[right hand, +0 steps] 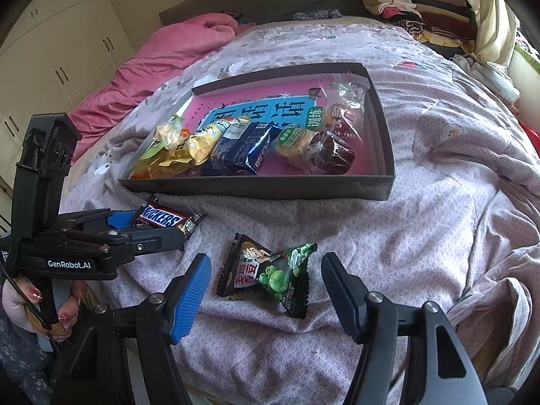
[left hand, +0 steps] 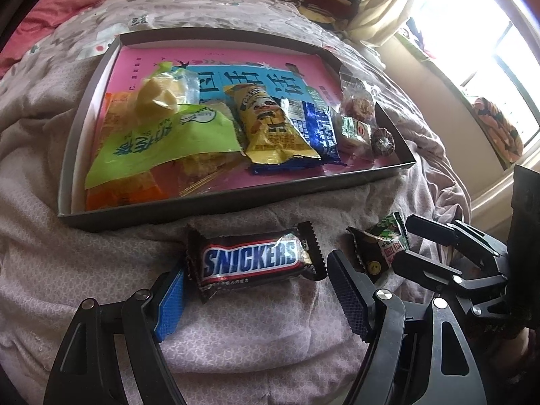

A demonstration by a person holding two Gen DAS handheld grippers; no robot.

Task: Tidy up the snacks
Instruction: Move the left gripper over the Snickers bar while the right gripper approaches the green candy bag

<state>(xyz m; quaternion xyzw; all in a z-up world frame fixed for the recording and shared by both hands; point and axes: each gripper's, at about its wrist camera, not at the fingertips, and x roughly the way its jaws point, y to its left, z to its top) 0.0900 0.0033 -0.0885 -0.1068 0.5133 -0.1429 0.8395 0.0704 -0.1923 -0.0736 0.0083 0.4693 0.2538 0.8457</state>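
A Snickers bar (left hand: 251,260) (right hand: 162,220) lies on the patterned bedspread, just in front of a dark shallow tray (left hand: 236,204) (right hand: 256,187). My left gripper (left hand: 256,266) (right hand: 158,227) is open and straddles the bar lengthwise. Its pads sit right at the uncrushed wrapper ends. A small black and green pea packet (right hand: 270,275) (left hand: 378,249) lies to the right of the bar. My right gripper (right hand: 263,260) (left hand: 403,239) stands open around it, with a gap on each side. The tray holds a green bag (left hand: 158,141), a yellow packet (left hand: 270,125), a blue packet (right hand: 243,150) and small wrapped sweets (right hand: 324,155).
A pink quilt (right hand: 162,54) lies beyond the tray on the left, with folded clothes (right hand: 415,10) stacked at the back right. White wardrobe doors (right hand: 60,47) are at the far left and a bright window (left hand: 479,33) at the right. A hand (right hand: 30,303) holds the left gripper's handle.
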